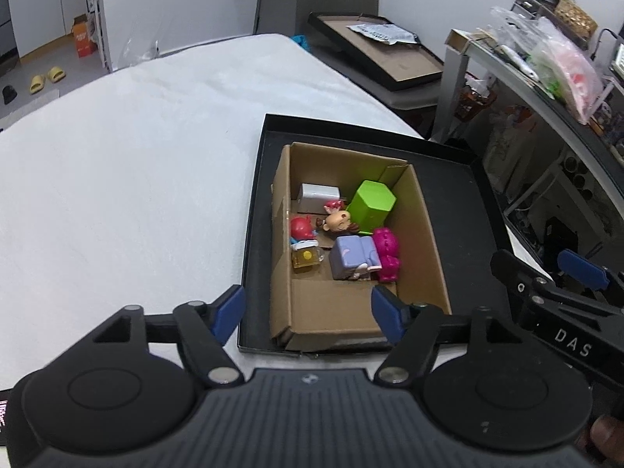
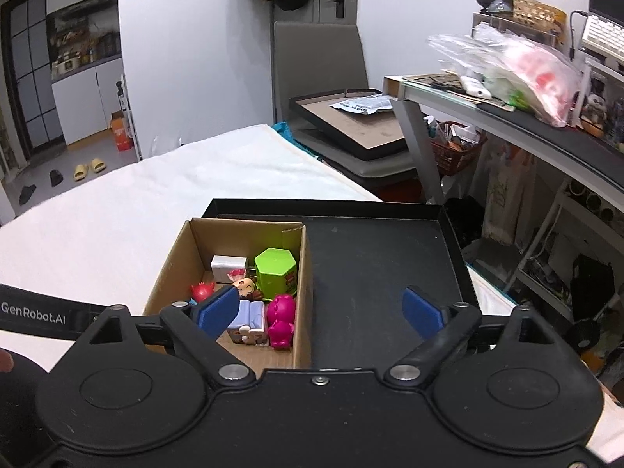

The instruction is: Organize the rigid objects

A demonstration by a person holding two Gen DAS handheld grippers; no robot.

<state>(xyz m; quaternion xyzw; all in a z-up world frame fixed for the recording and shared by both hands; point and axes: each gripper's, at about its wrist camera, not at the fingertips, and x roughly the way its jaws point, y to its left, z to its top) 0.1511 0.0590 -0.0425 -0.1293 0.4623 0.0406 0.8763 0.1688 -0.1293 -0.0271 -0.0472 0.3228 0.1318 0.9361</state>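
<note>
Left gripper [image 1: 308,314] wide open, holding nothing, hovering over the near edge of the black tray [image 1: 460,202] and the near wall of the cardboard box [image 1: 331,312]. Right gripper [image 2: 321,312] also spread wide, empty, above the box's right wall and the bare tray floor; no contact visible. Box sits in the tray's left half, tray at the right edge of the white bed [image 1: 136,156]. Inside the box: green hexagon block [image 1: 370,201] and white cube [image 1: 318,195] at the far end, red figure [image 1: 302,228] and yellow piece [image 1: 306,257] by the left wall, doll head [image 1: 339,220] mid, purple block [image 1: 353,255] touching magenta figure [image 1: 386,253] nearer.
</note>
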